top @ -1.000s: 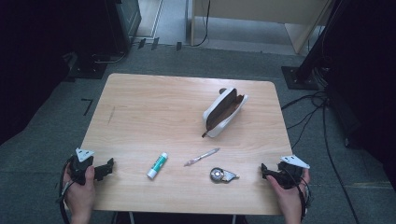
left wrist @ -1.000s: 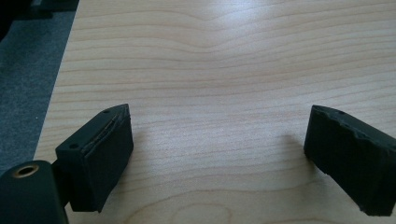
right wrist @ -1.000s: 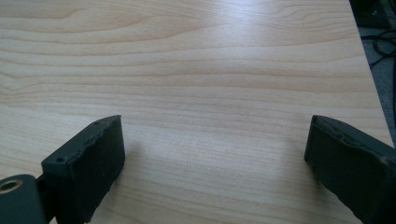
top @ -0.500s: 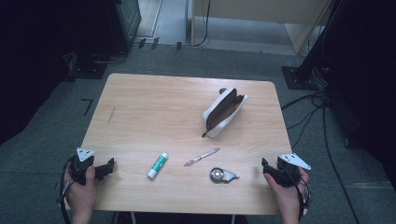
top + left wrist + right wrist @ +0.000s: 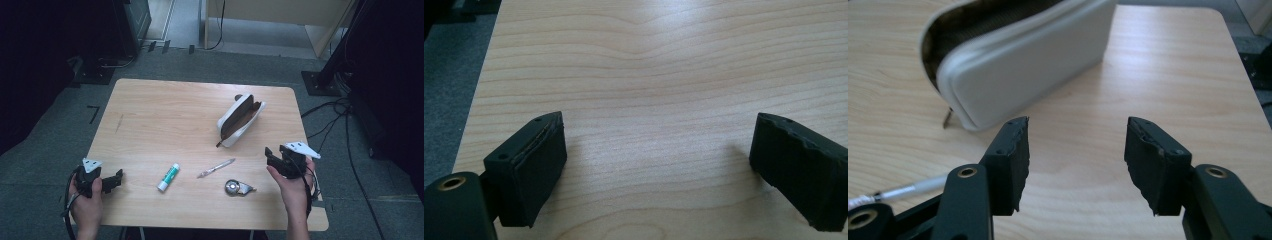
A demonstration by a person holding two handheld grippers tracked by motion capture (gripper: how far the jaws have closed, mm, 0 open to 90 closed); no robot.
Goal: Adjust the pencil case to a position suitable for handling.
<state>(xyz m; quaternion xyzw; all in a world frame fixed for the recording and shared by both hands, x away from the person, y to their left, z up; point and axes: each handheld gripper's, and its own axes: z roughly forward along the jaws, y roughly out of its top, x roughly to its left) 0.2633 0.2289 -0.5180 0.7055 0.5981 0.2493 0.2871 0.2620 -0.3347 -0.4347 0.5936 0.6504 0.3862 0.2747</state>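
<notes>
A white pencil case (image 5: 239,120) lies unzipped on the wooden table (image 5: 165,115), its dark inside showing; it also lies just ahead of the jaws in the right gripper view (image 5: 1018,65). Below it are a pen (image 5: 216,168), a green and white glue stick (image 5: 168,177) and a small round metal item (image 5: 236,187). My right gripper (image 5: 270,158) is open with nothing in it, just right of the pen and short of the case. The pen's tip (image 5: 903,192) shows at the left of that view. At the table's front left corner, my left gripper (image 5: 118,179) is open over bare wood.
Grey carpet surrounds the table. Dark equipment stands at the far left (image 5: 130,20) and a black stand with cables at the right (image 5: 330,75). The table's left half is bare wood.
My right gripper has moved forward and up the table toward the pencil case. The left gripper has stayed where it was.
</notes>
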